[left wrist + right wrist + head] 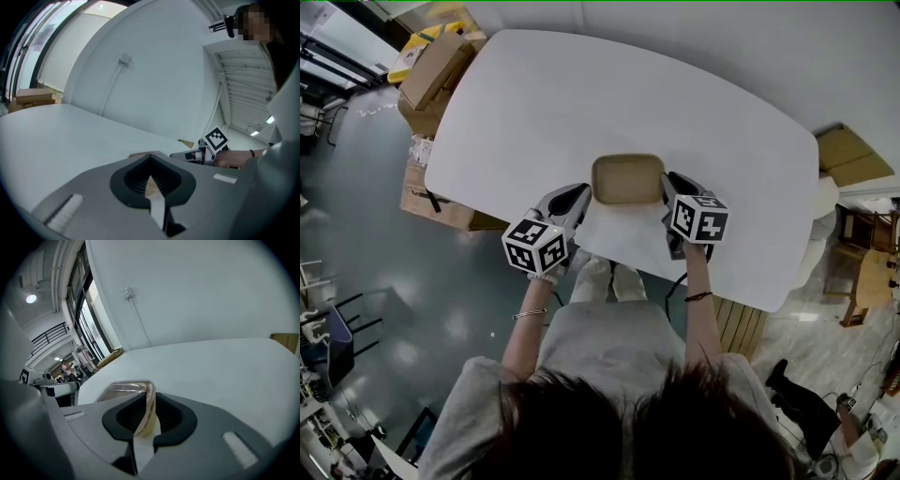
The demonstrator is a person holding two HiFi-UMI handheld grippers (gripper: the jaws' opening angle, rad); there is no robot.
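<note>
A shallow tan tray rests on the white table near its front edge. My left gripper is at the tray's left side and my right gripper at its right side. In the left gripper view the left gripper is shut on a tan edge of the tray. In the right gripper view the right gripper is shut on the tray's glossy rim. Each gripper view shows the other gripper across the tray: the right gripper and the left gripper.
A white sheet lies under the tray and reaches the table's front edge. Cardboard boxes are stacked on the floor past the table's far left corner. Wooden furniture stands to the right. The person's legs are under the table edge.
</note>
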